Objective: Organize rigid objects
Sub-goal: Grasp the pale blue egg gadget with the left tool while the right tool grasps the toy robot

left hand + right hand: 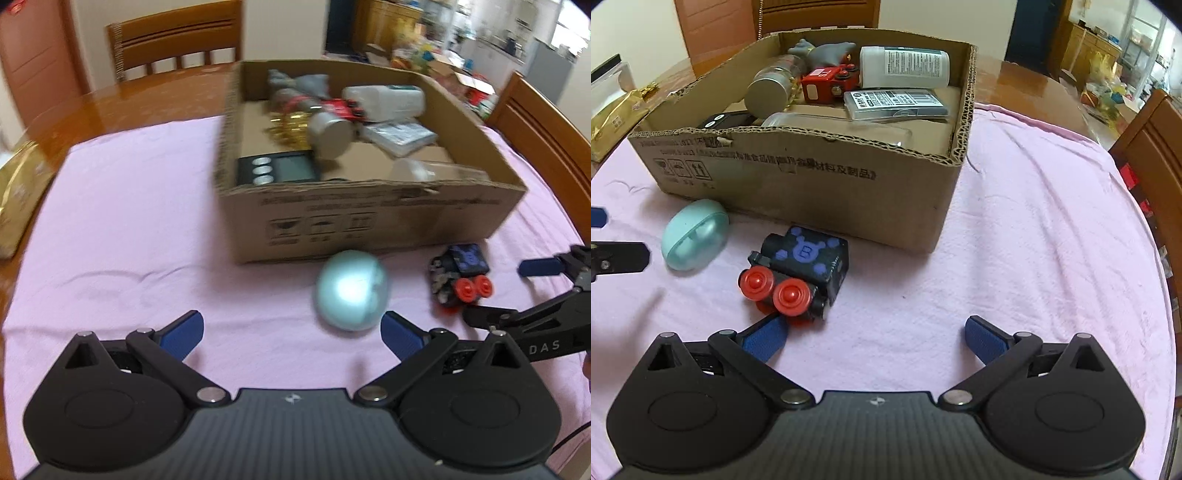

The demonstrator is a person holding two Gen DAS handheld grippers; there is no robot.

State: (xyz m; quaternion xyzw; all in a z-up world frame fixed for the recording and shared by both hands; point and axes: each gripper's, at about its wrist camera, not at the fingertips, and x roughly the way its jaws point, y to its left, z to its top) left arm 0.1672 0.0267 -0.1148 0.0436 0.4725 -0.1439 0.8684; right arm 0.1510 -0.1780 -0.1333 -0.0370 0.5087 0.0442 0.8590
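A pale teal egg-shaped case [351, 291] [695, 234] lies on the pink cloth in front of the cardboard box [369, 218] [812, 184]. A black toy train with red wheels [460, 278] [798, 273] lies to its right. My left gripper [291, 334] is open and empty, its right finger beside the teal case. My right gripper [873, 338] is open and empty, its left finger [764, 338] just short of the train. The right gripper also shows in the left wrist view [517, 291]. The box holds a jar, a white bottle, a red toy train and several other items.
A gold packet [18, 195] [617, 110] lies at the table's left edge. Wooden chairs stand behind the table [177, 44] and at the right [546, 129] [1152, 147]. The pink cloth [1052, 240] covers the table around the box.
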